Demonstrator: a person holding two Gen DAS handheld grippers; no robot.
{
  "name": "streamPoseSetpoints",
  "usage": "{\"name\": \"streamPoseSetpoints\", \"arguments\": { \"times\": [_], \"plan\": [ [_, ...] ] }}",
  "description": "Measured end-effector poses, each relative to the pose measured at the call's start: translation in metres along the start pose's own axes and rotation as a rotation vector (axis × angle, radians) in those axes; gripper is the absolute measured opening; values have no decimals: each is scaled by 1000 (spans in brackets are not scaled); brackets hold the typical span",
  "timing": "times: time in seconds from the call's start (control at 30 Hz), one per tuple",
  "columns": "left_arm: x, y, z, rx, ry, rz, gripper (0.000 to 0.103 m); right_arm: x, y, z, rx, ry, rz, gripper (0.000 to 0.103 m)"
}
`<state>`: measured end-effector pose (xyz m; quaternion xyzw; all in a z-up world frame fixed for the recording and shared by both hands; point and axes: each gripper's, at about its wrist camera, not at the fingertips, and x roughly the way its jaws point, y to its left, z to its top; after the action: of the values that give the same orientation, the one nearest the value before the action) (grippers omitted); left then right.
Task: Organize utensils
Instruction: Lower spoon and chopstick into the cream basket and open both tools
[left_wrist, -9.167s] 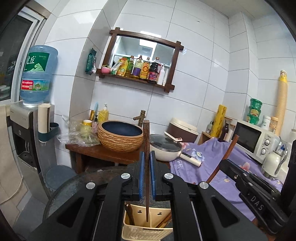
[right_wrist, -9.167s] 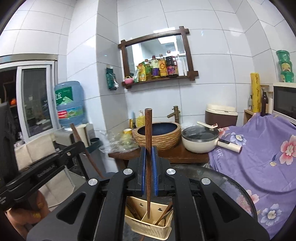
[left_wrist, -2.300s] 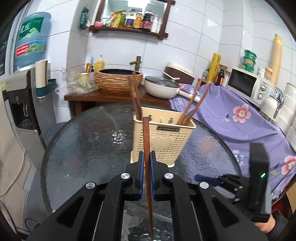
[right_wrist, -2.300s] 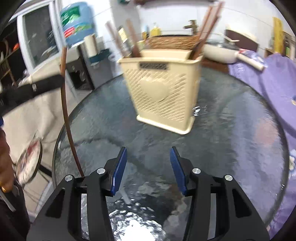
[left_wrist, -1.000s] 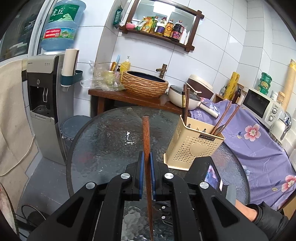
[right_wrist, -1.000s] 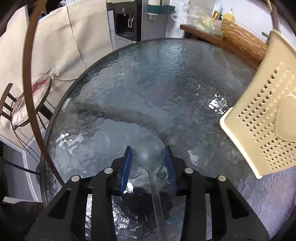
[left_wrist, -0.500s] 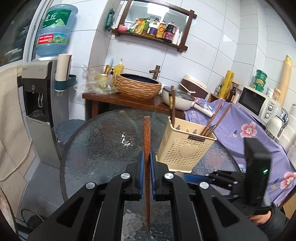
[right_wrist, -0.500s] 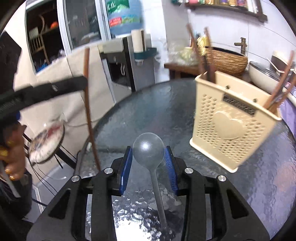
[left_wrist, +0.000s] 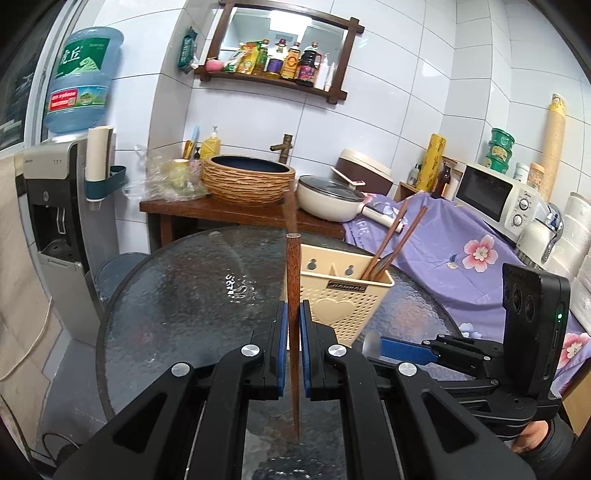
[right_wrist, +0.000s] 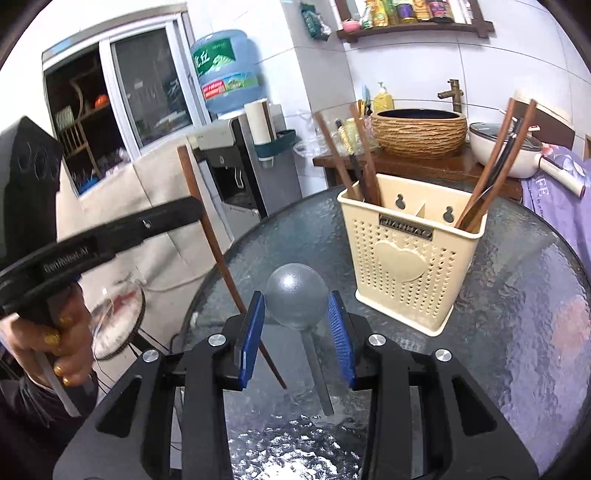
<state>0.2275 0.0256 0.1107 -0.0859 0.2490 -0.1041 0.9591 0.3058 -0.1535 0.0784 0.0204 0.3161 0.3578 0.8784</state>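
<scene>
Left wrist view: left gripper (left_wrist: 291, 328) is clamped tight on a dark wooden chopstick (left_wrist: 291, 280). Right gripper (right_wrist: 295, 332), jaws partly apart, pinches a clear plastic spoon (right_wrist: 295, 301) near the cream perforated plastic utensil basket (right_wrist: 406, 258)

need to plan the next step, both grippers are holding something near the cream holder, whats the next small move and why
Probably carry the right gripper forward over the utensil holder: it grips a spoon by the bowl, and the holder's middle looks free, with chopsticks at the ends. The left gripper can follow with its chopstick.
</scene>
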Motion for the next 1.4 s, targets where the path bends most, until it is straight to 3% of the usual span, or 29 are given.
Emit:
{"name": "streamPoseSetpoints", "arguments": {
  "times": [0.13,0.37,0.8,1.0,1.4],
  "plan": [
    [2,-11,11,10,-8,-16,6,-12,-7,13,37,-46,7,36],
    [5,-23,47,14,-53,-15,6,-42,-15,57,54,-195,-64,36],
    [0,-30,135,-73,-310,15,6,-57,-32,131,119,-415,-192,36],
    [30,-37,124,-64,-335,56,6,-27,-52,124,169,-389,-244,36],
    [84,-23,79,-61,-217,76,6,17,-63,72,137,-316,-330,36]
  ]
}}
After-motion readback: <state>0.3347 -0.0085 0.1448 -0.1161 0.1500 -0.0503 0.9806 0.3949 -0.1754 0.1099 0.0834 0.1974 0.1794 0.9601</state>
